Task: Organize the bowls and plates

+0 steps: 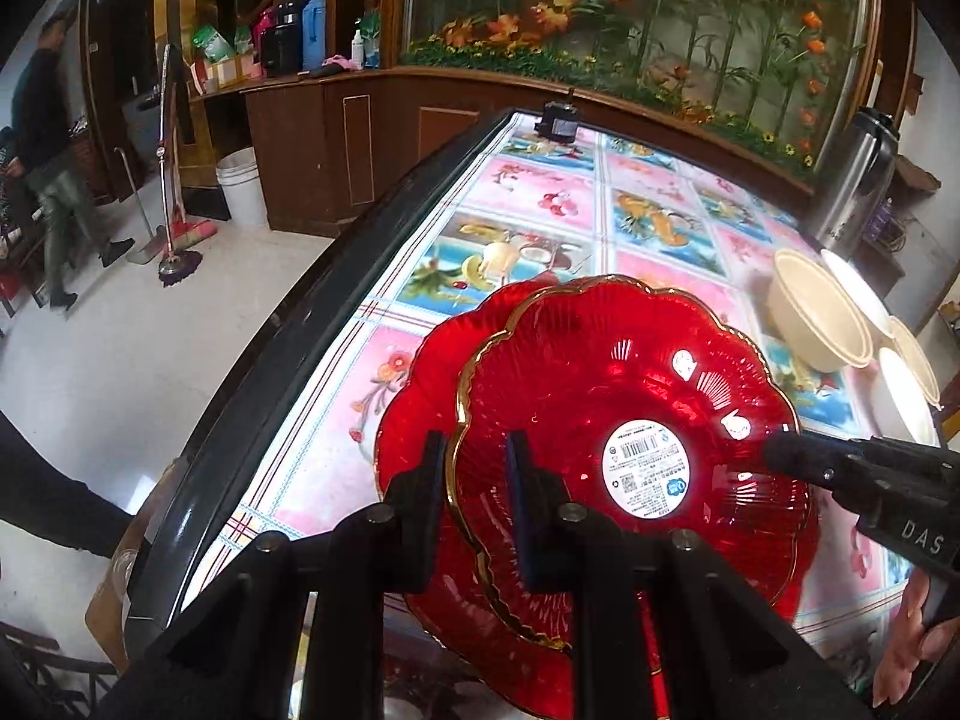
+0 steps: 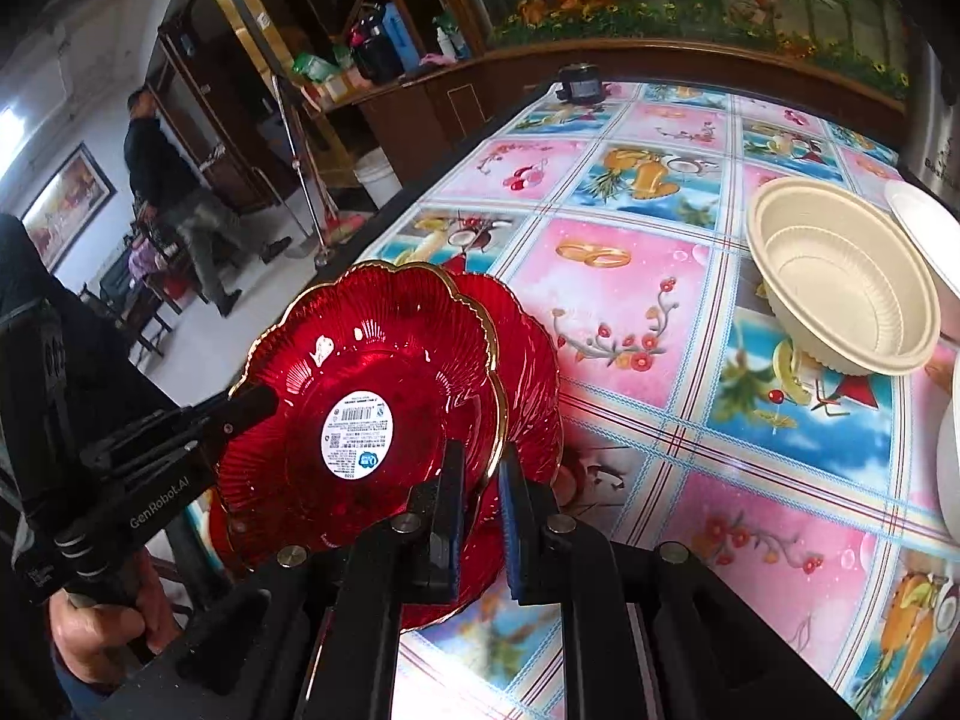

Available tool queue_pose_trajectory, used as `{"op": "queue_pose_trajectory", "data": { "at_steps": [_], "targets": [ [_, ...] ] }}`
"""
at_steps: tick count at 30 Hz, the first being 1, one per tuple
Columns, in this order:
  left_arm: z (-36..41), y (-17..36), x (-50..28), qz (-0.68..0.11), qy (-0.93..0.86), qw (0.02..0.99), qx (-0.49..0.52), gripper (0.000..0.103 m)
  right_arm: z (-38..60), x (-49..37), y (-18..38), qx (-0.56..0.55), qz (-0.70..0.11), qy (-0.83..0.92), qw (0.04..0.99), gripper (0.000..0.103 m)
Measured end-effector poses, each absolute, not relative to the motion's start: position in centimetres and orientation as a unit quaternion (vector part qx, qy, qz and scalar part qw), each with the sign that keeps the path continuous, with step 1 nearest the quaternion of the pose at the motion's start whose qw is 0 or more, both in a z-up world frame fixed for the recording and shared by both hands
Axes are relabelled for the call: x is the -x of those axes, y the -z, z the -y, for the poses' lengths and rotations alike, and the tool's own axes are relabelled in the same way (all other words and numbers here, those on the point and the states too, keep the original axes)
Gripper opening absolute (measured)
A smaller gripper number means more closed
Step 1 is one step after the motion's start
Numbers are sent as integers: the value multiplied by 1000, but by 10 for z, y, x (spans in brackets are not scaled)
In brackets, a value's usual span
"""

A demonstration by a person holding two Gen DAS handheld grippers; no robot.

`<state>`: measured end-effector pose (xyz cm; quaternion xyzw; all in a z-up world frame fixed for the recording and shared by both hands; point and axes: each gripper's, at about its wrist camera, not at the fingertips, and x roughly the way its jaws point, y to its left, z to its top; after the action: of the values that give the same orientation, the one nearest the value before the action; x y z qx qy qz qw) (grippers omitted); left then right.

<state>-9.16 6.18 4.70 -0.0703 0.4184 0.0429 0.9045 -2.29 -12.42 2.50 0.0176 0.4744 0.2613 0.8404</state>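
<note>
Left wrist view: the left gripper (image 1: 477, 462) is clamped on the gold-trimmed rim of a red scalloped glass plate (image 1: 630, 396), the rim passing between its two black fingers. On the far side of that same plate, the right gripper (image 2: 483, 480) pinches the opposite rim in the same way, so both pairs of jaws are closed on it. A second red scalloped glass plate (image 1: 420, 372) lies just beyond and beneath the held one, partly covered by it. Ahead of the jaws and off to the right, cream ribbed plastic bowls (image 2: 840, 282) sit on the fruit-patterned tablecloth (image 2: 606, 252).

The step in hand looks like setting the held plate onto its twin. To do it well, keep both grips level with each other so the glass does not twist, line up the scallops over the lower plate, and bring it down gently until it seats before either grip lets go; glass on glass can chip or slide.

A round white sticker (image 2: 357, 435) with a barcode sits at the plate's centre; its small print is unreadable. The left gripper's body reads "GenRobot.AI", the right's shows "DAS".
</note>
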Motion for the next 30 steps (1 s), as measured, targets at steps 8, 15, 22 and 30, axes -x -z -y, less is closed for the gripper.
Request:
{"op": "queue_pose_trajectory", "data": {
  "at_steps": [8, 15, 22, 30],
  "targets": [
    [-64, -49, 89, -422, -40, 903, 73, 48, 109, 21, -16, 5, -493, -267, 828, 23],
    [-58, -53, 90, -424, -30, 902, 74, 65, 103, 28, -23, 0, -488, -285, 825, 58],
    [-56, -57, 92, -418, -34, 905, 77, 73, 129, 33, -37, -48, -478, -285, 829, 62],
    [-47, -74, 98, -401, -34, 913, 74, 73, 182, 37, -53, -107, -458, -267, 841, 63]
  ]
}}
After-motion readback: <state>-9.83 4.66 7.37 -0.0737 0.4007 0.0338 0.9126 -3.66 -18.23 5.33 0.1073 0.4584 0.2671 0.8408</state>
